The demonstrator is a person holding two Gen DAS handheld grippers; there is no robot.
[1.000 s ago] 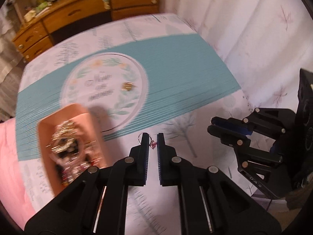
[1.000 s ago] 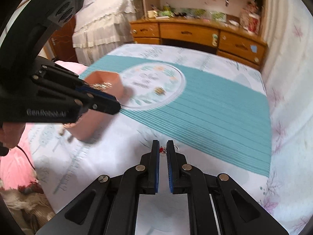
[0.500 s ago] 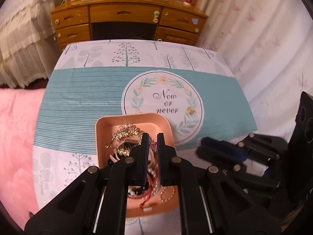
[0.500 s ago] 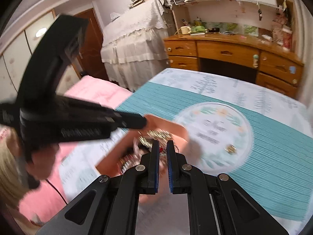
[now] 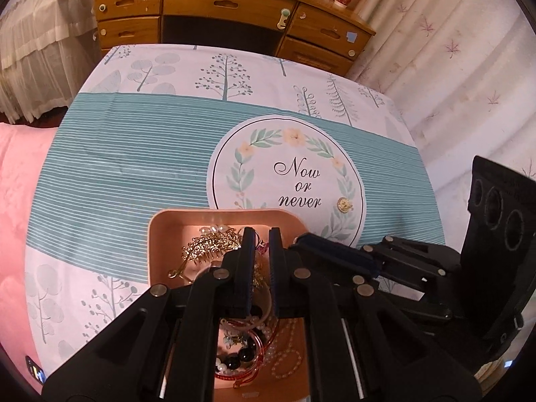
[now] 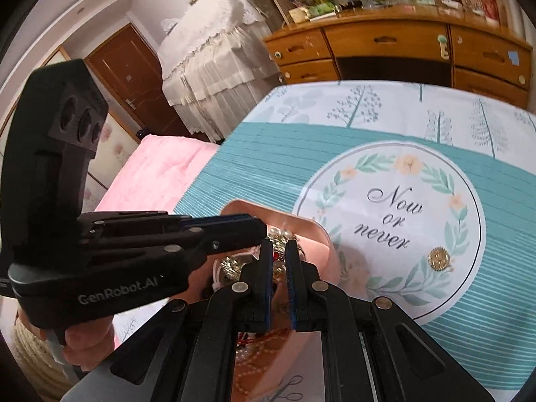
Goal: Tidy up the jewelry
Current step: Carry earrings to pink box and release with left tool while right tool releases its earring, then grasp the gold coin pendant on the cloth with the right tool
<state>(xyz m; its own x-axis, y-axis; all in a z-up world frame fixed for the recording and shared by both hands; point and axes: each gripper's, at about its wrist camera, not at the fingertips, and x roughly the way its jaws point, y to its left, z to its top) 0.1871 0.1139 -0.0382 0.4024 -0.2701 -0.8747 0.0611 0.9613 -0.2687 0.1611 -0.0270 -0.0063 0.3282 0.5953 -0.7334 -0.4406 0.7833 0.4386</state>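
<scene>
A pink tray [image 5: 167,234] full of jewelry sits on the bed cloth; it also shows in the right wrist view [image 6: 321,251]. In it lie a gold hair comb [image 5: 207,246], beads and a red bangle [image 5: 258,351]. Both grippers hang over the tray. My left gripper [image 5: 258,234] is nearly shut on a small red-and-silver earring [image 5: 262,247] between its tips. My right gripper [image 6: 278,246] is nearly shut on a small red-stoned earring [image 6: 276,255]. A gold brooch [image 5: 344,205] lies on the round print right of the tray, also in the right wrist view [image 6: 439,258].
A patterned cloth with a teal band [image 5: 134,174] covers the bed. A wooden desk with drawers [image 5: 227,10] stands beyond its far edge. A pink quilt [image 5: 16,184] lies left, curtains [image 5: 452,50] right.
Both grippers carried their small earrings from the cloth at the near right over to the pink tray. They now hover above the jewelry in it.
</scene>
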